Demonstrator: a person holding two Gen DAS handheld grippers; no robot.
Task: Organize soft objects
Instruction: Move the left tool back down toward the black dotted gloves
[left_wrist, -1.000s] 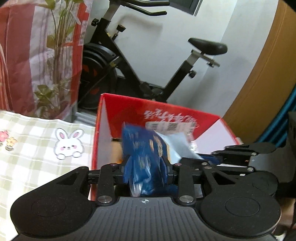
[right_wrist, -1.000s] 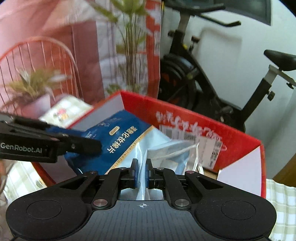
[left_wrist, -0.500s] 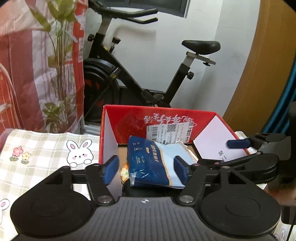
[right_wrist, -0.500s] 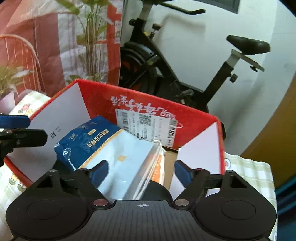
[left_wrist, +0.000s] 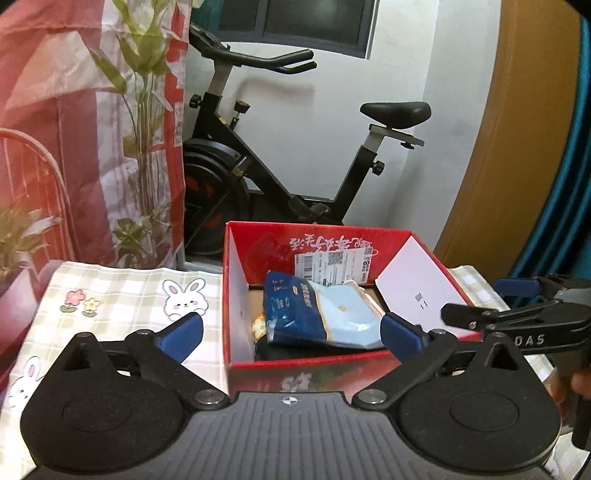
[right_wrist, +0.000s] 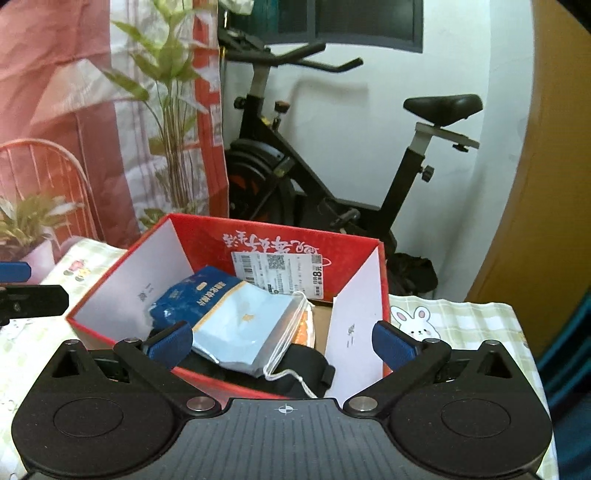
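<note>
behind the table stands a black exercise bike (left_wrist: 295, 177) against a white wall, with a red patterned curtain (left_wrist: 55, 129) and a leafy plant (right_wrist: 170, 110) to one side. a checked tablecloth with rabbit prints (left_wrist: 122, 299) covers the table, and on it sits an open red cardboard box (left_wrist: 332, 240) with white side flaps. inside the box a blue and pale-blue soft package (left_wrist: 317, 314) lies on top of a black item (right_wrist: 306, 369) and something orange (right_wrist: 306, 328), its drawstring end toward the right wrist camera. the left gripper (left_wrist: 291, 332) has just been opening and now stands spread wide with nothing between its blue pads, the package lying beyond them. the right gripper (right_wrist: 284, 343) has likewise just been opening and is wide apart, gripping nothing.
</note>
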